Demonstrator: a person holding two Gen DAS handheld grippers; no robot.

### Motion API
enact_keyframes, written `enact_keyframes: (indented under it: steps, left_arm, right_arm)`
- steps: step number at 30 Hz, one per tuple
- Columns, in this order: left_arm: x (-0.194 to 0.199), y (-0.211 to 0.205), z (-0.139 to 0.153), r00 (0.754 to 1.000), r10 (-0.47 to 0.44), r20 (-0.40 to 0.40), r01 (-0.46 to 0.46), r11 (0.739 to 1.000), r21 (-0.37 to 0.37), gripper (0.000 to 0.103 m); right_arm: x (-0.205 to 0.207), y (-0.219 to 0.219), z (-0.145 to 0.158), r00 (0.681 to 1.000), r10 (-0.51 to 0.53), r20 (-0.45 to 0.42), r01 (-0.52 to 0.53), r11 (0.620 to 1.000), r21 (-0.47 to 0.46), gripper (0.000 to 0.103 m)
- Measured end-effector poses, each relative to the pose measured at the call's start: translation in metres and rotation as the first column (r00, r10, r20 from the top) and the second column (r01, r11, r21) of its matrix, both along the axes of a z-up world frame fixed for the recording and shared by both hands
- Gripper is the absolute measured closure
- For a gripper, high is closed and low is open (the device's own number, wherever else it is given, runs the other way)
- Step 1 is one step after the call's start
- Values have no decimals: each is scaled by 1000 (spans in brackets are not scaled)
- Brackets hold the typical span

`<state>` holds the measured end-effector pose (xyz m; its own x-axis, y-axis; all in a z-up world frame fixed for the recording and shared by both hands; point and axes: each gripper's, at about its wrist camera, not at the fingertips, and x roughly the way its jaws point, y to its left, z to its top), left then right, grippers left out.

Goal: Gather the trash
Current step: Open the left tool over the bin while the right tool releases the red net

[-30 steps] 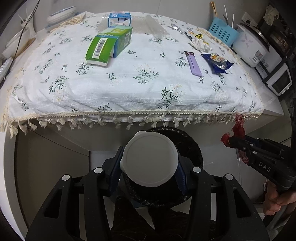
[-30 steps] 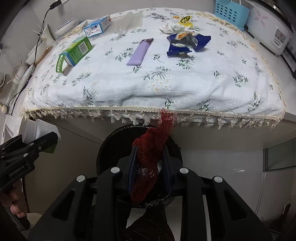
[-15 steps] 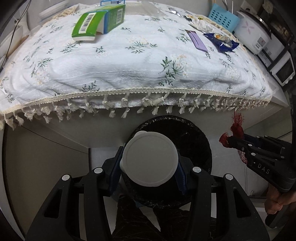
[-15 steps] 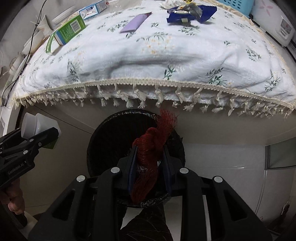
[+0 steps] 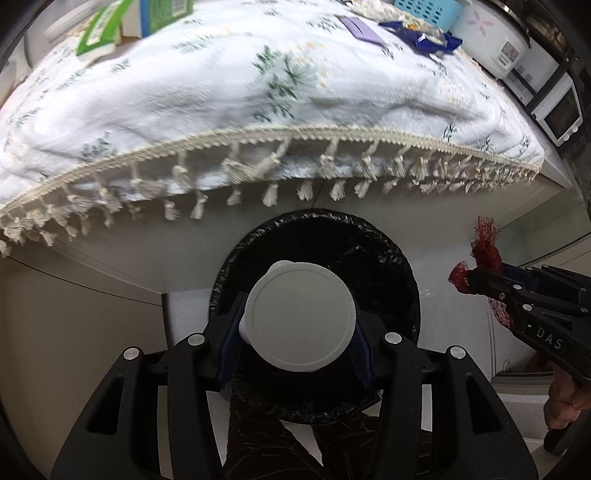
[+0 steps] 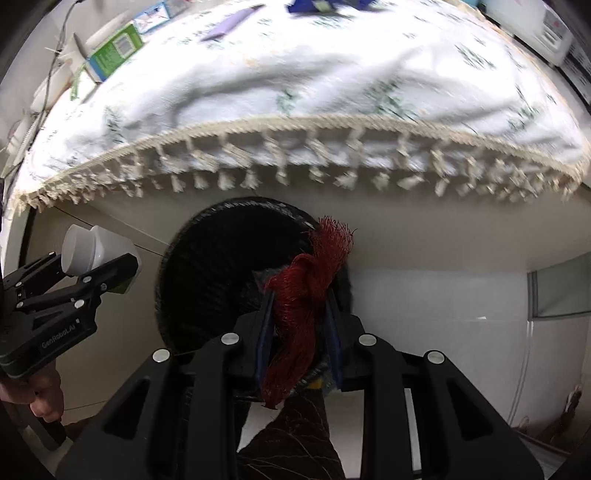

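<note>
Since 1 s ago both views have dropped toward the bin (image 5: 402, 269): the fringed tablecloth (image 5: 258, 110) now fills the upper half, and the black-lined opening has grown larger below it. The left hand-held gripper (image 5: 299, 325) is clenched on a white lidded jar (image 5: 301, 319), the lid facing the camera, held directly over the bin mouth. The right hand-held gripper (image 6: 300, 325) grips a red mesh net (image 6: 306, 295) between its blue pads, its frayed end pointing to 12 o'clock over the bin's right rim (image 6: 173, 266). On the tabletop, a green carton (image 5: 99, 33), purple wrapper (image 5: 360, 27) and blue wrapper (image 5: 421, 37) lie at 11 to 1 o'clock.
</note>
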<state>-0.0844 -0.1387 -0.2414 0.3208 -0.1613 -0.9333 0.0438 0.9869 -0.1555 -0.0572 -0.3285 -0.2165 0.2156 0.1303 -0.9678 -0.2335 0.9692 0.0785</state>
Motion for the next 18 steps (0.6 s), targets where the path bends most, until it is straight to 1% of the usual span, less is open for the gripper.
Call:
enact_keyframes:
  steps: [5, 10, 13, 15, 17, 18]
  left_arm:
    - [7, -24, -8, 999, -46, -7, 46, 999, -3, 55]
    - [11, -48, -10, 996, -93, -4, 93, 996, -12, 54]
    - [13, -56, -10, 993, -114, 2, 114, 993, -20, 53]
    - [14, -58, -6, 993, -116, 15, 116, 993, -20, 50]
    - [15, -56, -1, 995, -100, 26, 101, 995, -21, 35]
    - [15, -52, 2, 996, -86, 31, 86, 996, -26, 34]
  right_arm:
    - [-4, -18, 1, 999, -32, -1, 32, 999, -6, 79]
    - [-8, -33, 3, 998, -62, -1, 62, 998, -14, 79]
    - [-7, -39, 3, 997, -71, 0, 71, 997, -15, 79]
    - [-7, -39, 3, 997, -72, 0, 72, 997, -14, 79]
    - [-5, -35, 2, 998, -69, 0, 69, 998, -10, 78]
    - [-4, -33, 1, 998, -65, -1, 65, 998, -8, 78]
